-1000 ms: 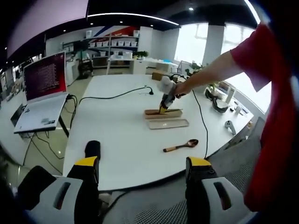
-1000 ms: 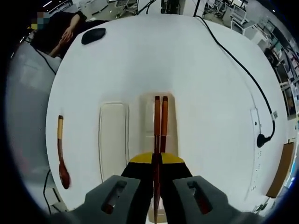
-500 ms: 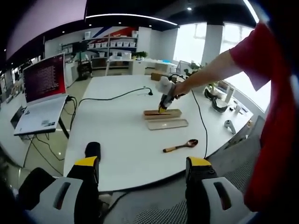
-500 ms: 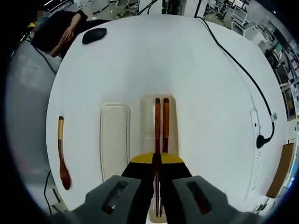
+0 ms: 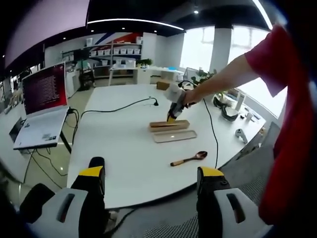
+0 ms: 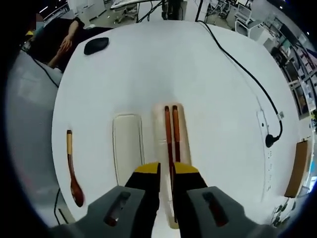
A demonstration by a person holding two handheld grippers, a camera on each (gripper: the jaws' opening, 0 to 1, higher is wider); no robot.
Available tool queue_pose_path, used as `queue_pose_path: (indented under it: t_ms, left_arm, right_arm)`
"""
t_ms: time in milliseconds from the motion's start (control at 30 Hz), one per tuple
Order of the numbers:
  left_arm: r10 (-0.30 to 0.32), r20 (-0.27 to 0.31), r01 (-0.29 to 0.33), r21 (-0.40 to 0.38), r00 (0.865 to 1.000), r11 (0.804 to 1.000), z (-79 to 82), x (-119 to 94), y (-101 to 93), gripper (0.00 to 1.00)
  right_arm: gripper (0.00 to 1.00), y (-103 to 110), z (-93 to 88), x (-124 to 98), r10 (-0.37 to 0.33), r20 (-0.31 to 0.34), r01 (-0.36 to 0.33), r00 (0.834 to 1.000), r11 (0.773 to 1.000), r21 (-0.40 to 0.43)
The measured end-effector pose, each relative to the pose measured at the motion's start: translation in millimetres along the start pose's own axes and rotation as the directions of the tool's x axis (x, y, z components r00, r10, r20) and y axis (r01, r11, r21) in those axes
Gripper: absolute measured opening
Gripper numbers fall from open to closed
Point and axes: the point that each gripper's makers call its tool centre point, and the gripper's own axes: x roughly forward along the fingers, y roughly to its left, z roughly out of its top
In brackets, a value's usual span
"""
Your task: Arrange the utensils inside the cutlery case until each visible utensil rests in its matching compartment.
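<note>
Handling: wooden spoon (image 6: 73,168) is light, rigid; grip mid-handle.
Chopsticks (image 6: 171,130): lying in cutlery case (image 6: 182,130).
Right gripper (image 6: 166,174): fingers released.
Left gripper (image 5: 149,178): fingers spread, empty.

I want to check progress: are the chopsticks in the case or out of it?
In. In the right gripper view both chopsticks lie lengthwise inside the case; the right gripper has parted its jaws around them.
</note>
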Motion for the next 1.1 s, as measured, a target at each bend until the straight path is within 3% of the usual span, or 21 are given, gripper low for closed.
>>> queue_pose_path:
  t_ms: [400, 733, 900, 1033, 1100]
  left_arm:
    - [-0.032, 0.037, 0.031, 0.01, 0.999, 0.999, 5.1, -7.8, -7.3, 0.77]
    - [-0.061, 0.066, 0.058, 0.057, 0.996, 0.997, 13.5, -13.4, -16.9, 0.77]
    - [-0.068, 0.081, 0.063, 0.065, 0.994, 0.996, 16.8, -15.2, -21.3, 0.77]
    - [-0.077, 0.085, 0.07, 0.074, 0.993, 0.995, 16.4, -15.1, -23.8, 0.77]
    - [-0.08, 0.085, 0.074, 0.077, 0.993, 0.994, 15.5, -14.7, -25.9, 0.77]
  right_arm:
    - [0.1, 20.9, 4.4, -36.2, -0.061, 0.048, 0.061, 0.997, 0.998, -0.001]
    - [0.09, 48.6, -12.2, -63.2, -0.085, 0.048, 0.084, 0.995, 0.996, 0.018]
    - [0.15, 59.2, -4.7, -78.1, -0.09, 0.061, 0.088, 0.994, 0.996, 0.032]
    - [0.09, 73.0, 2.9, -85.3, -0.088, 0.076, 0.089, 0.993, 0.996, -0.013]
    - [0.1, 78.8, 6.4, -86.9, -0.085, 0.082, 0.089, 0.993, 0.995, -0.051]
